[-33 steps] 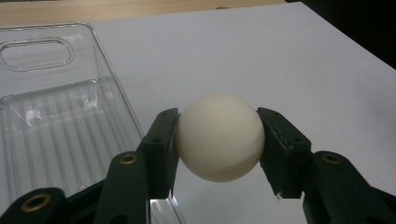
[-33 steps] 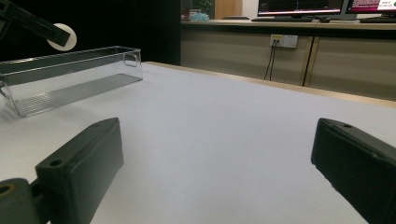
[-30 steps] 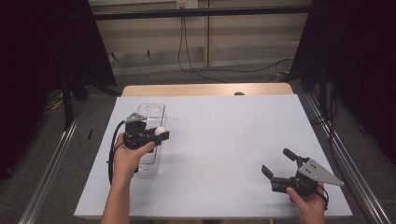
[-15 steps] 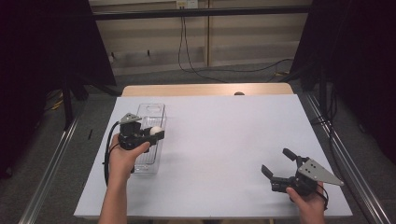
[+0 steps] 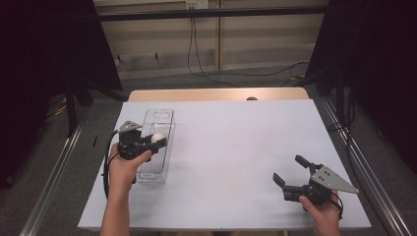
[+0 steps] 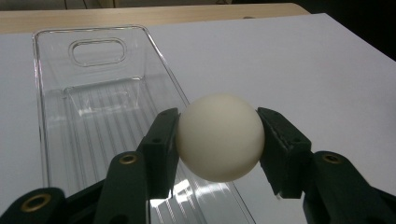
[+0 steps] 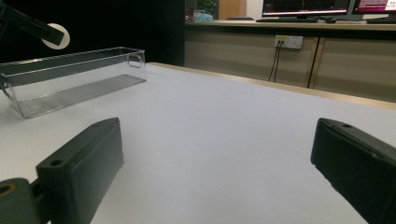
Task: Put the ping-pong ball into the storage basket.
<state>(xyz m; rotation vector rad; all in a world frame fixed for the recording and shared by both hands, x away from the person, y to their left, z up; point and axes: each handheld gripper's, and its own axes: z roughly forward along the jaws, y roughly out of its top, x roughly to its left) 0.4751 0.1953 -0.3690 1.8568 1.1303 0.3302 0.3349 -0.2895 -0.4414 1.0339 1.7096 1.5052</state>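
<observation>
High view: left gripper (image 5: 156,142) clamped on a white ball (image 5: 157,138), held above the clear plastic tray (image 5: 163,114) at the left side of the white table (image 5: 236,142). Ball over the tray's near half, close to its right wall, seemingly not resting on the floor yet. Right gripper (image 5: 291,172) far off near the table's right front corner, jaws spread wide, nothing between them.

Left gripper view: ball (image 6: 219,137) pinched squarely between both black jaws, pads touching its two sides. Tray (image 6: 51,70) directly beneath and ahead, ribbed floor bare, an oval handle slot in the far end wall. Ball above the tray's right rim area rather than deep inside.

Right gripper view: jaws wide apart over bare table (image 7: 224,149), gripping nothing. Tray (image 7: 93,70) well away at the left, seen side-on, with the ball (image 7: 58,35) and a jaw of the other gripper hanging above its near end.

Judgement: pick-up done, carry to the tray about done. Left to do: lower the ball inside the walls, open the jaws, pull away. Some risk of rolling on release.
</observation>
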